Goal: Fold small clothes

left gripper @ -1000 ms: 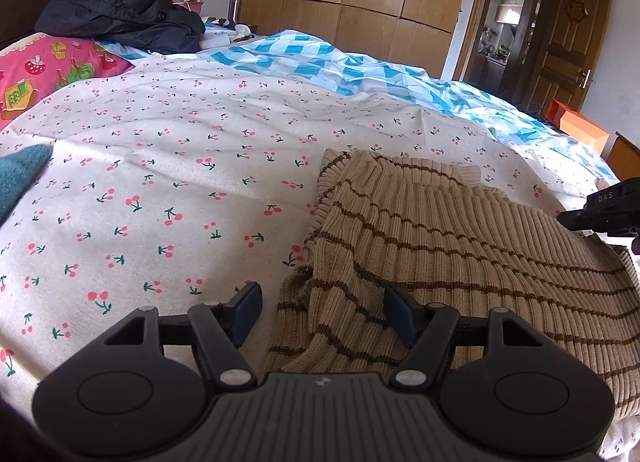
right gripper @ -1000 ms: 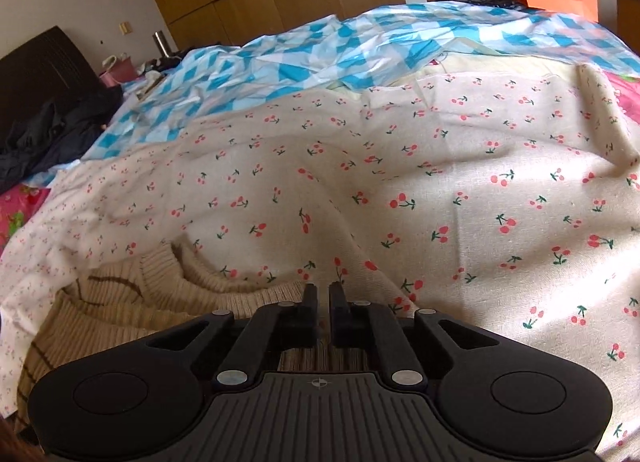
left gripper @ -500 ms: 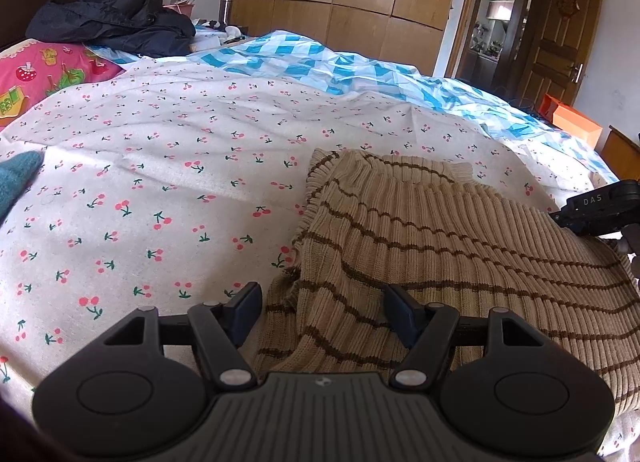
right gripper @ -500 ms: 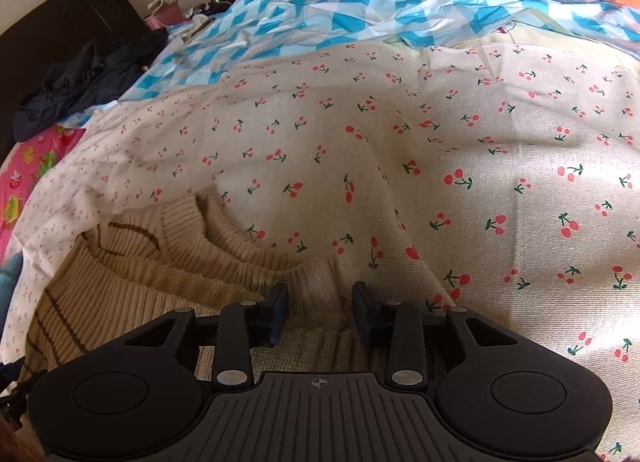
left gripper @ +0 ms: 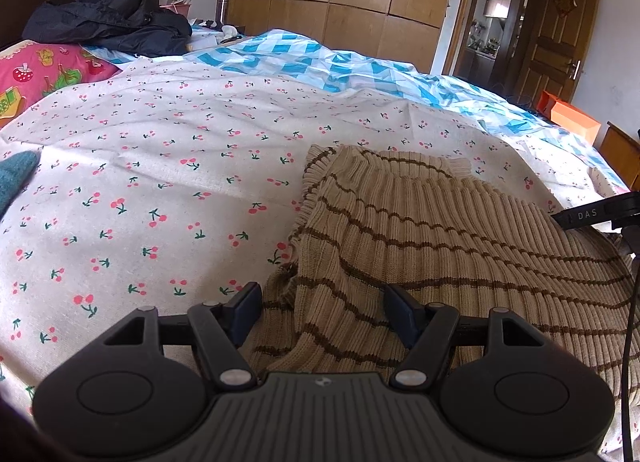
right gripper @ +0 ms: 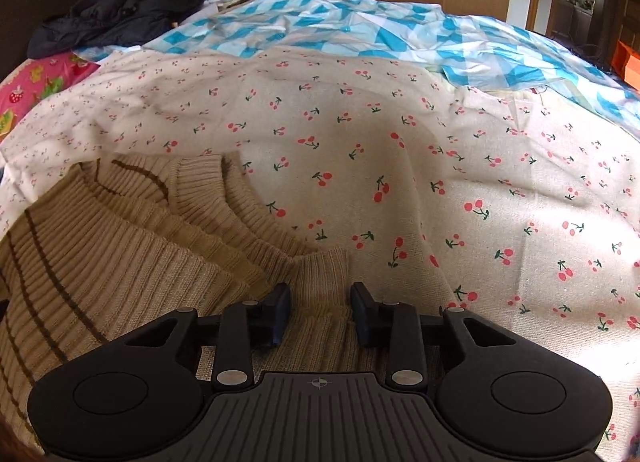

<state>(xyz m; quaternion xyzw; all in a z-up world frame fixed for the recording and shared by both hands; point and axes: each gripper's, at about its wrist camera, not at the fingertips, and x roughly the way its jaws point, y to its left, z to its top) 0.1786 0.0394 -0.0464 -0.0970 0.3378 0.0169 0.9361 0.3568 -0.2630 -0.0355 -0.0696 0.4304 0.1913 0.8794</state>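
— Beige ribbed knit with thin brown stripes, is that the piece being worked?

— Yes, the sweater [left gripper: 432, 238] lies on the cherry-print sheet [left gripper: 160, 181] toward the near right of the bed, with its plain ribbed collar [right gripper: 248, 221] at the far side in the right wrist view.

— How does the left gripper [left gripper: 322, 312] stand?

— Spread wide, fingers well apart, low over a rumpled corner of the knit; a fold of striped fabric sits between the fingertips [left gripper: 246, 304], but they are not closed on it.

— And the right gripper [right gripper: 319, 310]?

— Also parted, though less widely. A plain beige ribbed band of the sweater runs up between its two fingers [right gripper: 280, 308], loose in the gap (whether the pads brush it, I cannot tell).

— Anything else on the bed?

— A blue and white checked quilt [left gripper: 320, 61] behind the cherry sheet, a dark jacket [left gripper: 108, 21] heaped near the headboard, a pink printed pillow [left gripper: 44, 69] below it, and a teal scrap of cloth [left gripper: 14, 177] at the left edge. An orange box [left gripper: 572, 117] sits by the wooden door [left gripper: 560, 21] on the right
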